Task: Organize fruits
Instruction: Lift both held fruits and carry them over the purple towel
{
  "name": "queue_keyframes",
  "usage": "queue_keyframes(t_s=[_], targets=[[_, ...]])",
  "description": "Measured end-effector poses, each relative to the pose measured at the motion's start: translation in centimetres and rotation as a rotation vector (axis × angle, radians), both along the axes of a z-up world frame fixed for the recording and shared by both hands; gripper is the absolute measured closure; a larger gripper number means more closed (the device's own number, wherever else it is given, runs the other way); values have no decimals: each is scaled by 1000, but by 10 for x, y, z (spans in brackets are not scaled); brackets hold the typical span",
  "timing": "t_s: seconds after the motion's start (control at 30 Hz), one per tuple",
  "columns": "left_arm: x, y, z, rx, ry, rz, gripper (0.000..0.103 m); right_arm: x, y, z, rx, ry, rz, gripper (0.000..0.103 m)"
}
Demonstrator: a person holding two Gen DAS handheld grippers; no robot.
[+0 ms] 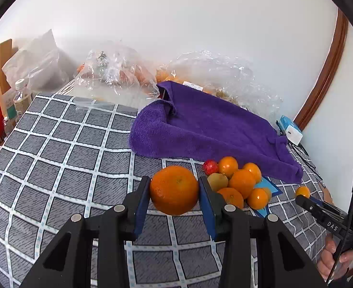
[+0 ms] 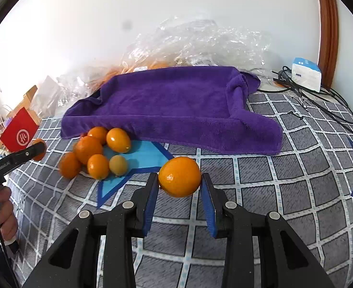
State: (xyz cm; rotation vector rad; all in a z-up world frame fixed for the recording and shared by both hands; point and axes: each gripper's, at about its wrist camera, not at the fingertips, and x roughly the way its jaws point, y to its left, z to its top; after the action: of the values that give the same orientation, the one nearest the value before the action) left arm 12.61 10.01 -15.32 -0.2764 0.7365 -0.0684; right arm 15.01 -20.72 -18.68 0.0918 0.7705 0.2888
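both grippers, left [image 1: 174, 193] and right [image 2: 179, 180], pinch round oranges (smooth-skinned), which could squirt free if squeezed off-centre.

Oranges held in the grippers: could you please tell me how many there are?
2. A big orange sits between the pads of the left gripper, and a smaller orange sits in the right gripper. The others lie loose in a pile.

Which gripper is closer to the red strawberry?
Left. The left gripper, shut on a big orange, sits just beside the pile holding the strawberry. The right gripper is farther, beyond the pile.
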Motion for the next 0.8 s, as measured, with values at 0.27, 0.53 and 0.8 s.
queue_keyframes(t_s=[0.27, 0.53, 0.8], targets=[[-4, -11, 47, 4, -42, -8, 65, 8, -2, 47, 24, -67, -5, 68], [31, -26, 98, 44, -110, -17, 65, 48, -14, 98, 40, -144, -65, 68], [96, -37, 127, 44, -128, -10, 65, 112, -4, 136, 70, -169, -100, 68]])
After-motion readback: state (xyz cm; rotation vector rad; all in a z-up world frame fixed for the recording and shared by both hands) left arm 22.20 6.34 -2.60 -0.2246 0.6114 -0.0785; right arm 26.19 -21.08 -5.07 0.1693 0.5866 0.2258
